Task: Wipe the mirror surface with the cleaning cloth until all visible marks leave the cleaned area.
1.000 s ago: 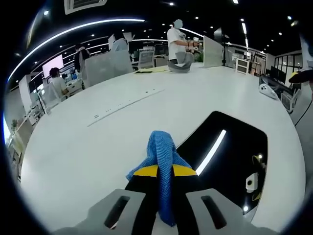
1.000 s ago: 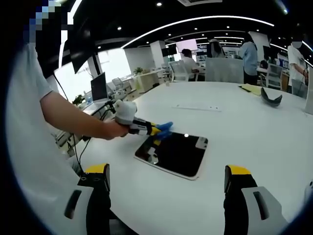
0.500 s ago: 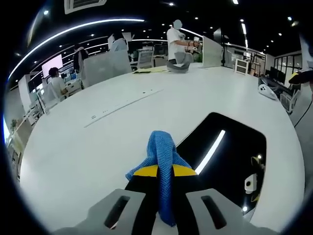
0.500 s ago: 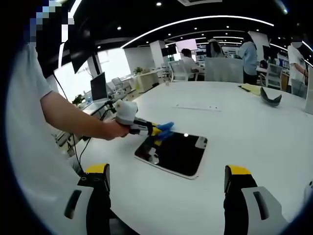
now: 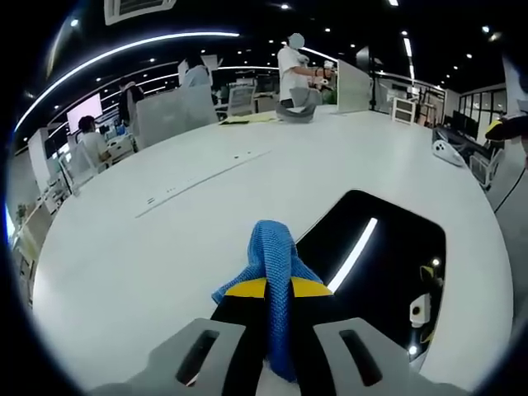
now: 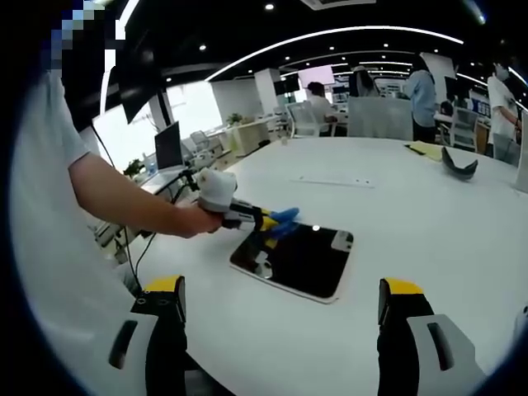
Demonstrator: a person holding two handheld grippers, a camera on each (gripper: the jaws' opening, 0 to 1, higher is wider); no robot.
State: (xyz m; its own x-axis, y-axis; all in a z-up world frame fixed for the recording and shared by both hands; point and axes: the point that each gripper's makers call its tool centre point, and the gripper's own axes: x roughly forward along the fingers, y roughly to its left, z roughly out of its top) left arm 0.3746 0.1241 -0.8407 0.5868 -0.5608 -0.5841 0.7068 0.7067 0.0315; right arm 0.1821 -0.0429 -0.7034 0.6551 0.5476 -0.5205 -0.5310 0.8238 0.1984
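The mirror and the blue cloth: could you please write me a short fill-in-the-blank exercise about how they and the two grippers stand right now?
1. The left gripper is shut on a cleaning cloth whose colour is ____.
2. The mirror lies flat on a white ____.
3. The right gripper has its jaws wide ____, holding nothing.
4. In the right gripper view, the cloth sits at the mirror's ____ edge.

Missing words: blue; table; open; left

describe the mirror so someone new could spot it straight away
On the big white round table, look just ahead of the left tongs gripping the blue cloth. The mirror lies flat there: a dark, white-edged, glossy rectangle reflecting ceiling lights.
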